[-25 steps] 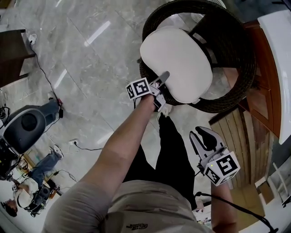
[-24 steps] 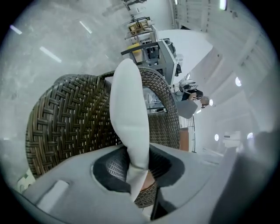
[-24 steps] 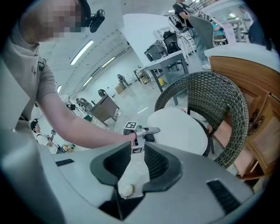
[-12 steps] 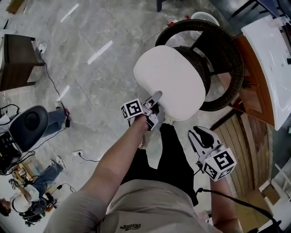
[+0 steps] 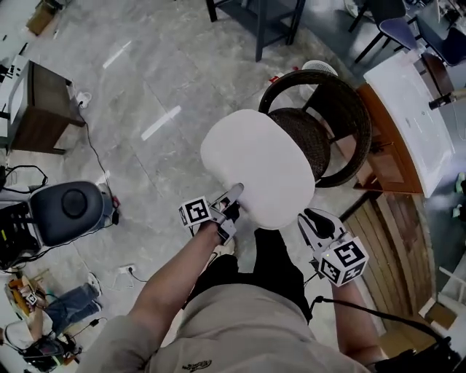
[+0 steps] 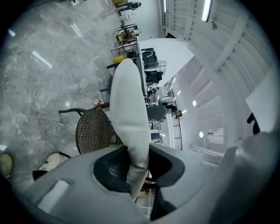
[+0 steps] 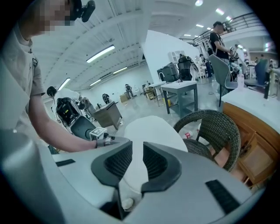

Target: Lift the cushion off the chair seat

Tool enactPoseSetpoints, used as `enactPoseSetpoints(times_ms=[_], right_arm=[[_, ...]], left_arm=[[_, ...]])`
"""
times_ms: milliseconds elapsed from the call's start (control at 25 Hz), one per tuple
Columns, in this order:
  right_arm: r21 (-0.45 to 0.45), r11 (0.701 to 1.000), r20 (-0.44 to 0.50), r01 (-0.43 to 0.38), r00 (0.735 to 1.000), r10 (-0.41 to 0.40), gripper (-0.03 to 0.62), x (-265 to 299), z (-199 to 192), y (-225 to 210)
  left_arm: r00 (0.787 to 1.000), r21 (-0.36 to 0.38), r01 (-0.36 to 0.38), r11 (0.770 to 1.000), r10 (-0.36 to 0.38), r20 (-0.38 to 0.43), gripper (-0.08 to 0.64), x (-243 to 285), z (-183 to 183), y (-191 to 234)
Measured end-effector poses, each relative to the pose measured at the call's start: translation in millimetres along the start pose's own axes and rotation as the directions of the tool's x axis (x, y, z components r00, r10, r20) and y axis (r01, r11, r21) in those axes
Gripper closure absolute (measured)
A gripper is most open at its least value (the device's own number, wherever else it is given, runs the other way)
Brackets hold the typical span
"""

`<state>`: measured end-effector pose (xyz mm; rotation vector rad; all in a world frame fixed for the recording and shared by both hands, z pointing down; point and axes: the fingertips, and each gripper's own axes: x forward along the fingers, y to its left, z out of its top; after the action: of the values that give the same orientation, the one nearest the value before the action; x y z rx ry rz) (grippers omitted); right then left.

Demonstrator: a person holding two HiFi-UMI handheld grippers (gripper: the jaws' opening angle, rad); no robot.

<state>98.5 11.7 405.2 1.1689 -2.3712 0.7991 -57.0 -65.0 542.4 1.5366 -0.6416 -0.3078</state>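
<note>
The white oval cushion (image 5: 258, 167) hangs in the air, clear of the dark wicker chair (image 5: 353, 120), whose woven seat (image 5: 306, 138) shows bare behind it. My left gripper (image 5: 231, 198) is shut on the cushion's near edge. In the left gripper view the cushion (image 6: 129, 109) runs edge-on away from the left gripper (image 6: 136, 168), its rim pinched between the pads, with the chair (image 6: 92, 131) below. My right gripper (image 5: 317, 222) stands open beside the cushion's near right edge, with nothing in it. The right gripper view shows the right gripper (image 7: 137, 159) with the cushion (image 7: 148, 129) beyond its jaws.
A wooden cabinet with a white top (image 5: 404, 109) stands right of the chair. A dark side table (image 5: 44, 109) and a black padded machine (image 5: 69, 211) sit at the left, with a cable across the grey stone floor (image 5: 145, 87). A metal table frame (image 5: 262, 22) stands at the back.
The cushion has risen off the chair seat with the left gripper and come nearer and to the left of the chair. The right gripper has risen too.
</note>
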Motion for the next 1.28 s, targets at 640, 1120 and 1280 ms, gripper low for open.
enactPoseSetpoints(times_ms=[640,1120,1280], right_arm=[[-0.076,0.992,0.112,0.098,0.99,-0.089,0.545,-48,11,109],[-0.121,0.981,0.171,0.152,0.977,-0.13,0.565,-70,8,168],[-0.124,0.979,0.182,0.164,0.973,-0.14,0.572,-74,4,179]], left_arm=[[0.996,-0.01,0.079,0.997,-0.079,0.038,0.468,-182,-32,-77],[0.992,-0.008,0.102,0.995,-0.101,0.078,0.468,-273,-48,-86],[0.992,-0.011,0.093,0.996,-0.092,0.084,0.468,-291,-53,-81]])
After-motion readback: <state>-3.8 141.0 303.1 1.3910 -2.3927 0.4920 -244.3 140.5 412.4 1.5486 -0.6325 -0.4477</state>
